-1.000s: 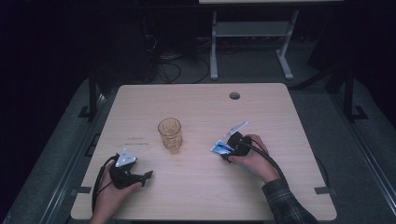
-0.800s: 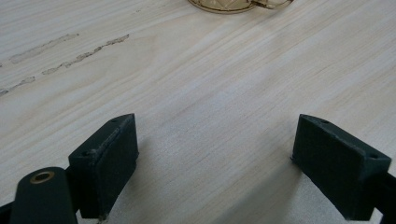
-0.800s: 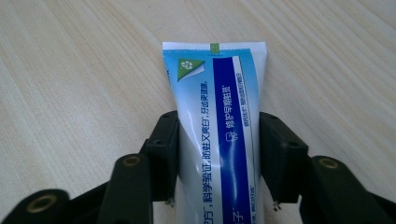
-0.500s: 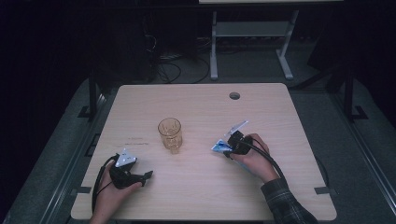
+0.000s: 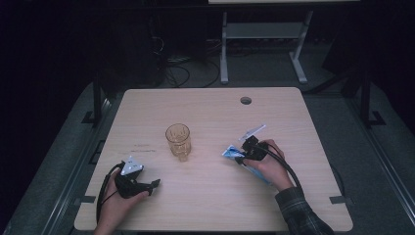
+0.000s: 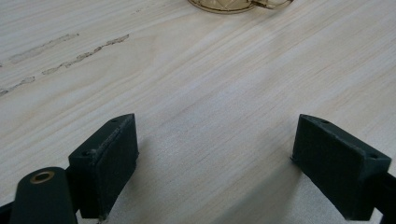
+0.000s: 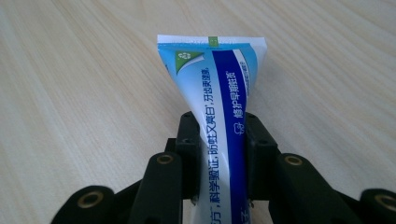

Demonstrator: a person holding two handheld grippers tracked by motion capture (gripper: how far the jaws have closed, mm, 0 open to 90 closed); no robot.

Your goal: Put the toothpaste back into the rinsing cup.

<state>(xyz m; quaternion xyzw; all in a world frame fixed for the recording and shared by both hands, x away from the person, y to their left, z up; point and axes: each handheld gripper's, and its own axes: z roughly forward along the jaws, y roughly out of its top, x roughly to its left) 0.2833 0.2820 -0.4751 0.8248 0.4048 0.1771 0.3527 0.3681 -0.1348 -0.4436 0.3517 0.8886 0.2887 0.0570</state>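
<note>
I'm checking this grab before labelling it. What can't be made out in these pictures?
- Toothpaste tube: its cap end, cut off by the bottom edge of the right gripper view; hidden under the hand in the high view.
- Amber glass: all but its base, cut off by the top edge of the left gripper view.
- Tube's small print: blurred.

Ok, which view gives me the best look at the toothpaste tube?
The right gripper view: the toothpaste tube is close up, its print sharp, clamped between the right gripper jaws, which have just been closing. The high view shows the tube small, partly hidden by the hand. The left gripper view looks elsewhere.
</note>
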